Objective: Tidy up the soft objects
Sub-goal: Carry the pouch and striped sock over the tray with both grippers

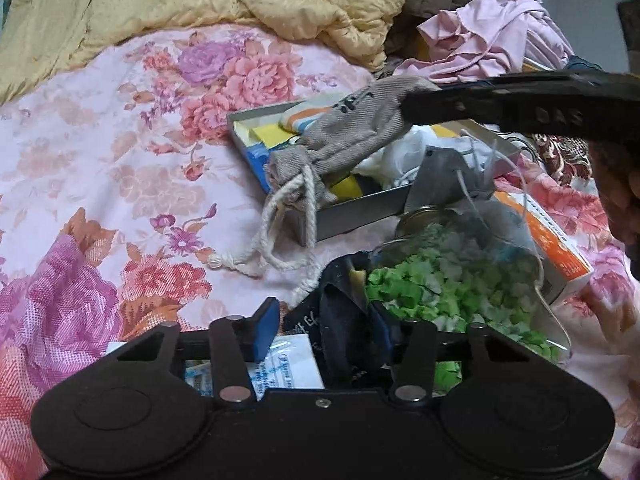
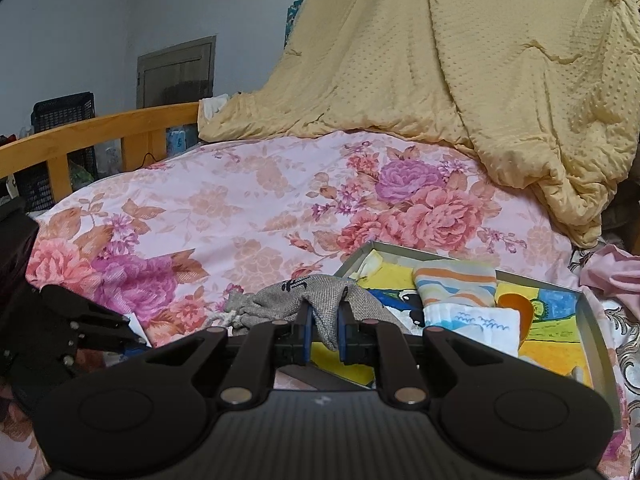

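Right gripper (image 2: 323,330) pinches grey drawstring pouch (image 1: 340,136), which drapes over near-left corner of open box (image 1: 360,208) on bed (image 1: 120,160). Left gripper (image 1: 324,330) half-spread around dark cloth (image 1: 340,312); grip unclear.

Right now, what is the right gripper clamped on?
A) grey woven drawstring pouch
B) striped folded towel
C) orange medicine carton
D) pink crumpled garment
A: the right gripper pads pinch a fold of the grey woven drawstring pouch, lifted over the shallow metal tray.
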Tool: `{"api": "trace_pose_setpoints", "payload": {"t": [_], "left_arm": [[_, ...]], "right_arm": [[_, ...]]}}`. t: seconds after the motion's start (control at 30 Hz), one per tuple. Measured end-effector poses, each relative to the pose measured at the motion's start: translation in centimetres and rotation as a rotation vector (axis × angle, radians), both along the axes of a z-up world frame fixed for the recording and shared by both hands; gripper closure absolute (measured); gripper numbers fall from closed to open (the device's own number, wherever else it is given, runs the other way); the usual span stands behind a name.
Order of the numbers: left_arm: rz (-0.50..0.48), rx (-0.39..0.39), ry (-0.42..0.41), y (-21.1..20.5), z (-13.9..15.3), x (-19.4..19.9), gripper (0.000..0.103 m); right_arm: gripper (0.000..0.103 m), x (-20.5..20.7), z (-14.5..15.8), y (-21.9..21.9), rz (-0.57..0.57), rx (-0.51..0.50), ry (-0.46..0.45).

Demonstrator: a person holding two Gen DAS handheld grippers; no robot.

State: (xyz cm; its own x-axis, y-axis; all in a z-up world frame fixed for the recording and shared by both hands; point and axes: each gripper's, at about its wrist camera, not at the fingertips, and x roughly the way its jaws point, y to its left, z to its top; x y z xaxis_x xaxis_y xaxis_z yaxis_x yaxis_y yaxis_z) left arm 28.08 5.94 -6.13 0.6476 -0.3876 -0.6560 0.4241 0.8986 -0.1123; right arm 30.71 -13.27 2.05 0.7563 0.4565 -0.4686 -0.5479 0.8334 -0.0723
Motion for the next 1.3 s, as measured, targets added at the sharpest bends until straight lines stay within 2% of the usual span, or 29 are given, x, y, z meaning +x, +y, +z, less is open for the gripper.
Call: {"api": "trace_pose_setpoints", "payload": {"t": [0.17, 0.23, 0.3, 0.4, 0.6, 0.73, 0.93, 1.13, 1.3], "left_arm": [[-0.031, 0.028, 0.019, -0.1, -0.1, 0.8, 0.061], [-0.03, 0.035, 0.02, -0.1, -0.2, 0.9, 0.071], [-0.009, 0.037, 0.025, 0.1, -0.2, 1.1, 0.09], [0.021, -0.002, 0.036, 0.6, 0.0, 1.2, 0.099], [0.031, -0.01, -0.049, 0.2, 1.2, 0.0, 0.1], [0.089, -0.056, -0.082, 0.8, 2.1, -0.4, 0.1], [0.182, -0.186, -0.13, 2.4, 3.2, -0.5, 0.1], [0.24, -0.237, -0.179, 3.1, 4.3, -0.6, 0.1], [0.299, -0.273, -0.174, 3.0, 6.0, 0.0, 0.1]], "right_arm": [[0.09, 0.1, -0.3, 0.4, 0.002, -0.009, 0.005], [0.09, 0.1, -0.4, 0.5, 0.003, -0.014, 0.004], [0.089, 0.1, -0.4, 0.6, 0.002, -0.019, -0.001], [0.089, 0.1, -0.4, 0.6, -0.006, -0.017, -0.012], [0.09, 0.1, -0.2, 0.2, -0.026, -0.005, -0.057], [0.089, 0.4, 0.3, -0.5, -0.059, 0.02, -0.09], [0.089, 1.6, 1.0, -2.1, -0.13, 0.059, -0.108], [0.089, 2.4, 1.3, -3.7, -0.181, 0.089, -0.112], [0.089, 3.7, 1.7, -4.8, -0.229, 0.111, -0.121]]}}
